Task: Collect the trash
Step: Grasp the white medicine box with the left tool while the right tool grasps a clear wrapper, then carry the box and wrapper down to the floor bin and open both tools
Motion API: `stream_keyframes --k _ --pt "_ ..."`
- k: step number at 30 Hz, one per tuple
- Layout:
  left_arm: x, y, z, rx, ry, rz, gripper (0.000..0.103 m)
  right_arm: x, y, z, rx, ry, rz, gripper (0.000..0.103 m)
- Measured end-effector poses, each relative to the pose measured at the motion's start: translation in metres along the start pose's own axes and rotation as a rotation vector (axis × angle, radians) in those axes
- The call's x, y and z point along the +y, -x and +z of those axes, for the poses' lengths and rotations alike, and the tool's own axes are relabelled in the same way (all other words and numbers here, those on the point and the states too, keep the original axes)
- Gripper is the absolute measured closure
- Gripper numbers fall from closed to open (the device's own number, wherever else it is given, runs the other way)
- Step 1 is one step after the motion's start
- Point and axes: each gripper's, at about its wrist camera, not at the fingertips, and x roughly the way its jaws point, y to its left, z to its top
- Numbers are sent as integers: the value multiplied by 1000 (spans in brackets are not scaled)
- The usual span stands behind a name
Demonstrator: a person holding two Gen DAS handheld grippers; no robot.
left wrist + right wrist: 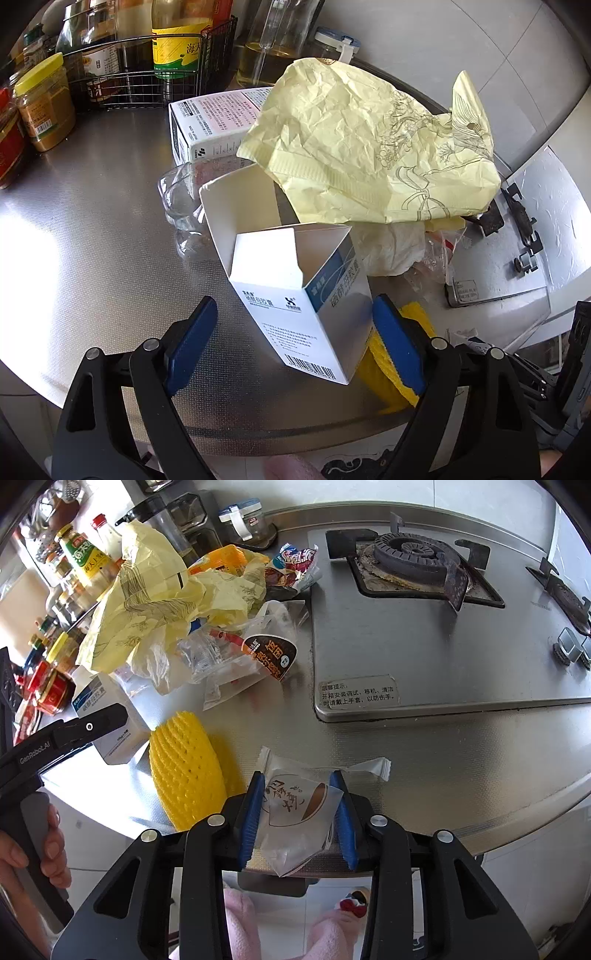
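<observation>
My left gripper [295,332] is open around an opened white and blue carton [314,306] that stands on the steel counter; its right pad touches the carton, its left pad stands apart. Behind the carton lie a crumpled yellow paper bag [369,147], a clear plastic bottle [181,206] and a second white box [214,125]. My right gripper [297,812] is shut on a clear snack wrapper [295,812] at the counter's front edge. A yellow foam net [184,771] lies to its left. The left gripper's finger [107,716] shows against the carton [110,720]. A pile of wrappers [258,650] lies behind.
A wire rack with bottles [147,62] and jars [44,103] stands at the back left. A gas hob [424,602] with a burner takes up the right side of the counter. The counter's front edge [480,823] runs just under my right gripper.
</observation>
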Motion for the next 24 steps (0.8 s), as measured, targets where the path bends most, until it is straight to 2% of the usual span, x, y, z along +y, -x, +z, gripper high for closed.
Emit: stream_keyframes --k 1,5,7,10,12,14,18,24 --pt "-1 -1 0 3 2 -8 23 -1 -1 0 3 -4 7 74" --pt "-5 -11 1 22 11 -30 23 -4 -4 3 -10 -6 21 76" --pt "-8 -17 0 28 12 -13 24 -6 -5 2 -11 -7 36 76" --pt "-8 -20 -6 10 25 15 36 -6 -4 3 -15 22 64 79" --pt "-6 -17 -10 1 46 21 54 -5 -2 1 -20 62 85 82" --pt "-4 -11 -14 -23 70 49 59 -3 -1 2 -21 108 100 85" --pt "0 9 -25 -43 128 75 60 -4 3 2 0 136 119 87" --pt "-4 55 -52 -56 120 74 60 3 29 -9 -29 161 104 88"
